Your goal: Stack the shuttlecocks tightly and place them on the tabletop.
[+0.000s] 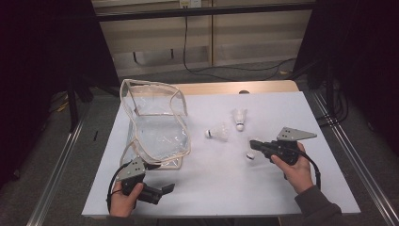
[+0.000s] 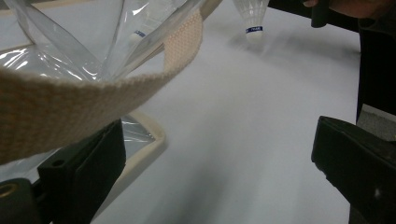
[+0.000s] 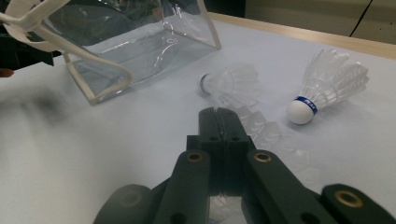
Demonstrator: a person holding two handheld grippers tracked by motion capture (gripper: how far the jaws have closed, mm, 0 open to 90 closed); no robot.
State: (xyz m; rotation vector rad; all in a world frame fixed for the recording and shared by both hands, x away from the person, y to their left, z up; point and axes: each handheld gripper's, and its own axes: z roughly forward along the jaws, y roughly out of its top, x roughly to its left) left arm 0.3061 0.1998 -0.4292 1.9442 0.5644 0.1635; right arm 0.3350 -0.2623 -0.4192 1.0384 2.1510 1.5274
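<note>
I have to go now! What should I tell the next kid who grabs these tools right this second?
Left tool: open, at the near edge of the clear bag, with the beige strap crossing one jaw.
Right tool: shut on the feathers of the held shuttlecock.
On the white table: the near shuttlecock lies beside the bag, and the far shuttlecock sits behind it.
Done: one shuttlecock is gripped; none seems to be in the bag.
Left: probably put all three in the bag.
</note>
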